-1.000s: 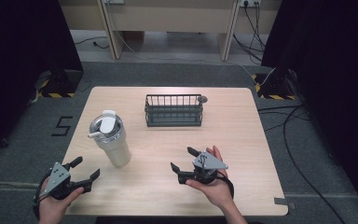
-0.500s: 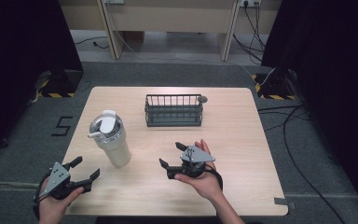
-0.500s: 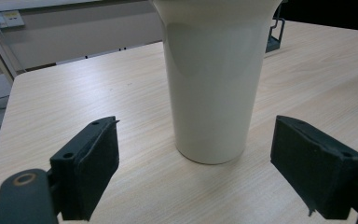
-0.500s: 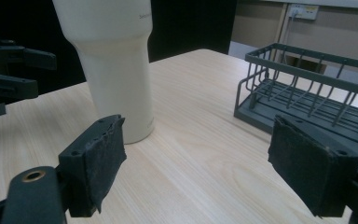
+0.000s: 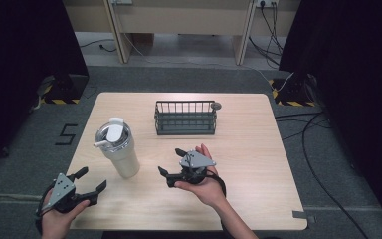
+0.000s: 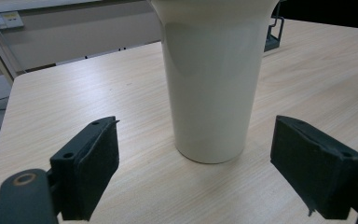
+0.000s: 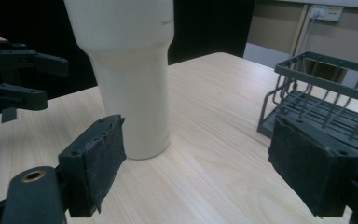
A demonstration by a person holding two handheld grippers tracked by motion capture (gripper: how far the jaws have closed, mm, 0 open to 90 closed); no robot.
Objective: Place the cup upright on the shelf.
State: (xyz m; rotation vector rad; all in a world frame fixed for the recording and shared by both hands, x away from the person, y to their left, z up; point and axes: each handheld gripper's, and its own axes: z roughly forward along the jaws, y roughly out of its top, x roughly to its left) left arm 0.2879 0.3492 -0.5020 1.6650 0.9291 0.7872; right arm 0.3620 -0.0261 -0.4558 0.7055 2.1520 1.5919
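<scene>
A cream tumbler (image 5: 120,154) with a clear flip lid stands upright on the left half of the wooden table (image 5: 258,149). My left gripper (image 5: 91,179) rests near the front left corner, open and pointing at the tumbler's base (image 6: 212,93) from a short distance; its jaws are wide apart with nothing between them (image 6: 196,172). My right gripper (image 5: 169,161) is held a little to the right of the tumbler (image 7: 130,79), aimed at it, also open and holding nothing (image 7: 196,172). The left gripper (image 7: 14,74) shows beyond the tumbler in the right gripper view.
A dark wire basket (image 5: 185,119) stands at the back centre of the table, with a small grey knob at its right end (image 5: 216,105); in the right gripper view the basket (image 7: 326,93) sits close on the right. Dark curtains and cables surround the table.
My right gripper has moved left across the table, closer to the tumbler. The left gripper and the tumbler have stayed where they were.
</scene>
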